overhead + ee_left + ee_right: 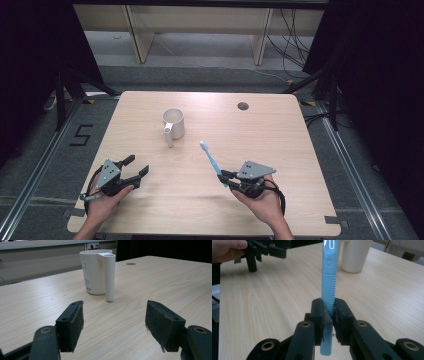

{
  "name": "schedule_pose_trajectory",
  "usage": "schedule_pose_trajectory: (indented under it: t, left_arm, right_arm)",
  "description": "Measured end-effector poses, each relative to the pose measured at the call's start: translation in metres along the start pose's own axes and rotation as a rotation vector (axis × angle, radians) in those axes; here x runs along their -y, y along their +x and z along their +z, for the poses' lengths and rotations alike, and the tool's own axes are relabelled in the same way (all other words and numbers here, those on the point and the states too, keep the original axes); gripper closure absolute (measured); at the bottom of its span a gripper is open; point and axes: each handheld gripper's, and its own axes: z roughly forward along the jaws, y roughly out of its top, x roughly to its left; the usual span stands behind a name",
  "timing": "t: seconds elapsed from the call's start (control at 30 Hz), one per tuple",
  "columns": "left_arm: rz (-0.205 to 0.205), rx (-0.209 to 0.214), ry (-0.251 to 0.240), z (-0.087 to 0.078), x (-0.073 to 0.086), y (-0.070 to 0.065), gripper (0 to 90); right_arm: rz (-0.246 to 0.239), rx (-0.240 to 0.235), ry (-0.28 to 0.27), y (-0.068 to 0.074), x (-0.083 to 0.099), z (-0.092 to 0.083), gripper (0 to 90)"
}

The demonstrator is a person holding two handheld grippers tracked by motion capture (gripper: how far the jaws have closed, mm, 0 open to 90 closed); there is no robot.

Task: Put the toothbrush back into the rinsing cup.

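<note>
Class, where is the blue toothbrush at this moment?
In the high view, the blue toothbrush is right of the table's centre, clamped by its handle in the right gripper, its head pointing toward the white cup.

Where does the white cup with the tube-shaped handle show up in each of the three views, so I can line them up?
High view: white cup stands upright, left of centre on the far half of the table.
Left gripper view: cup dead ahead, upper middle, beyond the open jaws.
Right gripper view: cup at the top edge, just right of the blue toothbrush.
Shared landmark: the cup's tube-shaped handle.
</note>
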Motion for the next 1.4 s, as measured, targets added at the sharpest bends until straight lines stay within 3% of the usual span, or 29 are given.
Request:
schedule_pose_trajectory:
  t: [0.2,0.3,0.37,0.47,0.5,0.6,0.7,0.8,0.87,0.97,1.03,1.1,1.13,1.17,1.4]
  left_arm:
    - [0.001,-0.006,0.017,-0.001,-0.001,0.0,30.5]
    - [0.005,-0.004,0.018,-0.001,-0.001,0.0,30.6]
    - [0.008,-0.001,0.018,-0.001,-0.001,-0.001,30.7]
    - [0.022,0.002,0.024,0.0,-0.001,-0.002,31.1]
    - [0.024,0.003,0.025,0.0,-0.001,-0.002,31.1]
    - [0.024,0.004,0.025,-0.001,-0.001,-0.002,31.7]
    - [0.011,0.009,0.022,-0.001,-0.001,-0.001,31.9]
    - [-0.053,0.016,-0.001,-0.001,-0.001,0.0,31.7]
    - [-0.057,0.011,0.0,-0.004,-0.005,-0.002,31.6]
    - [-0.068,0.027,-0.023,-0.006,-0.012,-0.005,31.2]
    - [-0.075,0.047,-0.037,-0.006,-0.017,-0.008,31.0]
    - [-0.081,0.065,-0.035,-0.006,-0.021,-0.012,30.8]
    - [-0.088,0.086,-0.059,-0.004,-0.023,-0.014,30.7]
    - [-0.088,0.088,-0.043,-0.005,-0.026,-0.017,30.6]
    - [-0.089,0.155,-0.056,-0.001,-0.04,-0.029,30.1]
  right_arm:
    - [0.025,0.019,-0.053,-0.001,0.002,0.0,79.4]
    - [0.053,0.005,-0.058,0.0,0.003,0.001,79.4]
    - [0.033,0.012,-0.069,-0.001,0.003,0.002,79.3]
    - [0.05,0.016,-0.065,-0.001,0.003,0.001,79.3]
    - [0.034,0.026,-0.084,-0.002,0.003,0.001,79.4]
    - [0.052,0.03,-0.118,-0.001,0.004,0.002,79.4]
    - [0.069,0.057,-0.131,-0.001,0.004,0.002,79.4]
    - [0.062,0.047,-0.146,-0.004,0.004,0.001,79.4]
    - [0.085,0.046,-0.146,-0.003,0.004,0.001,79.3]
    - [0.099,0.034,-0.144,-0.003,0.004,0.002,79.3]
    - [0.061,0.058,-0.166,-0.005,0.004,0.003,79.3]
    - [0.062,0.058,-0.169,-0.005,0.004,0.003,79.3]
    - [0.065,0.06,-0.162,-0.004,0.004,0.003,79.3]
    - [0.088,0.041,-0.167,-0.003,0.004,0.005,79.3]
    - [0.087,0.05,-0.173,-0.002,0.003,0.005,79.3]
